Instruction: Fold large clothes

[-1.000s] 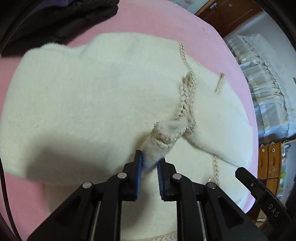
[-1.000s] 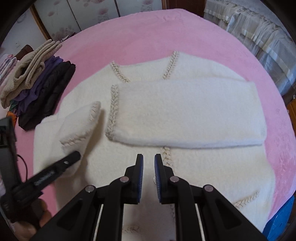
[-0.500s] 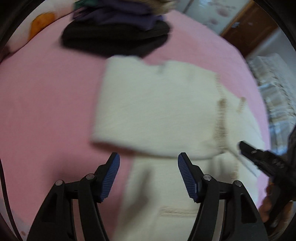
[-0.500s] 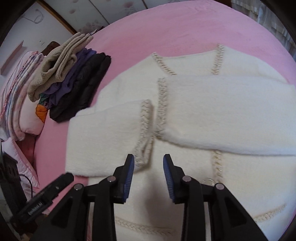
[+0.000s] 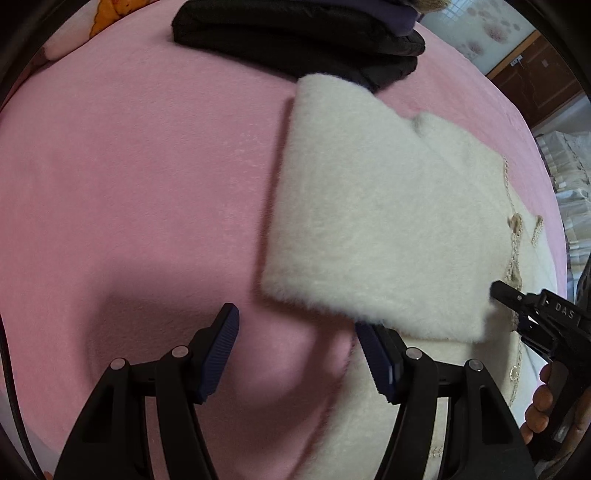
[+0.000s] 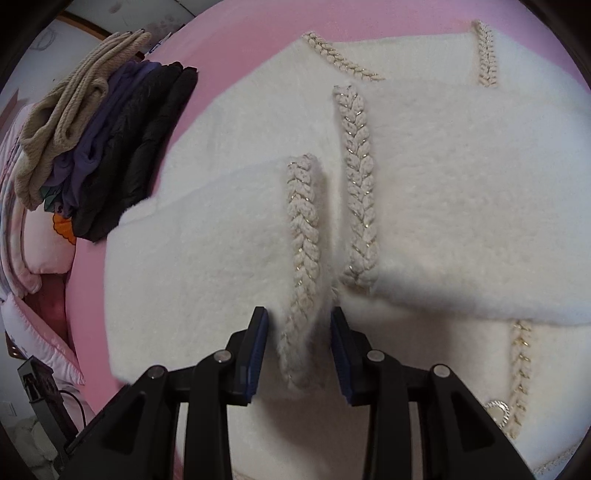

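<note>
A fluffy white cardigan (image 6: 461, 192) with braided gold trim lies flat on the pink bed (image 5: 129, 177), both sleeves folded across its front. In the left wrist view the left sleeve (image 5: 376, 221) lies folded to the right. My left gripper (image 5: 299, 343) is open and empty over the pink cover at the garment's left edge. My right gripper (image 6: 299, 325) is open, its jaws on either side of the left sleeve's braided cuff (image 6: 304, 236). The right gripper also shows in the left wrist view (image 5: 532, 314).
A stack of folded clothes (image 6: 110, 147), black, purple and beige, sits at the bed's far left; it also shows in the left wrist view (image 5: 295, 33). Pink bedding (image 6: 22, 258) lies beyond. A wooden door (image 5: 535, 81) stands at the far right.
My left gripper let go of the sleeve cuff, opened wide and moved left to the garment's edge. My right gripper opened and moved in around the cuff.
</note>
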`<state>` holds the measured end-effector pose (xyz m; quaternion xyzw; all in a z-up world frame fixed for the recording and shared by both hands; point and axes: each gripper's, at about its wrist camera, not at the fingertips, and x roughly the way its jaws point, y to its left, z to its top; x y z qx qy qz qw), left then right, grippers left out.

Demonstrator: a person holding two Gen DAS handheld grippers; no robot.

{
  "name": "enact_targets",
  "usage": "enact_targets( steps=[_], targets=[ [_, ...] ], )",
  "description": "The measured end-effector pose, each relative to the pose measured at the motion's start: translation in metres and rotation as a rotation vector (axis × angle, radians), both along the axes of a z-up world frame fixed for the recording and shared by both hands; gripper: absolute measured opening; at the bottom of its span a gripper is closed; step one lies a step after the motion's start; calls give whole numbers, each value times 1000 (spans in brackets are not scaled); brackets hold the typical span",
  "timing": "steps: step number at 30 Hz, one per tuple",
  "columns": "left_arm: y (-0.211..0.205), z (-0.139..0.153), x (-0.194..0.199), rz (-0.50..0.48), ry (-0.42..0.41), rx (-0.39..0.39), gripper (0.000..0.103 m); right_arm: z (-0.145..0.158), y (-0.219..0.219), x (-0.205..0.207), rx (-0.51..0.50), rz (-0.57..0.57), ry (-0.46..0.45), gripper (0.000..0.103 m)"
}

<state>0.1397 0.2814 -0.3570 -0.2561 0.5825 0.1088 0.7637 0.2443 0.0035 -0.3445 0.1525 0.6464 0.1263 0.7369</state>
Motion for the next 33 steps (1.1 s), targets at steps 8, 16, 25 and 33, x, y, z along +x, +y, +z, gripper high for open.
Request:
enact_targets(
  steps=[8,16,25,33],
  targets=[
    [-8,0,7,-9,11,-1,64,14,17,-1,-27,122,-98,12],
    [-25,2,16,-12,15,26,64,79,10,-10,71,159,-270,9],
    [-53,15,32,-4,-23,63,64,195,-53,-13,58,81,-573,9],
    [-79,5,60,15,25,87,43,163,-158,-25,-92,-167,-517,9]
  ],
)
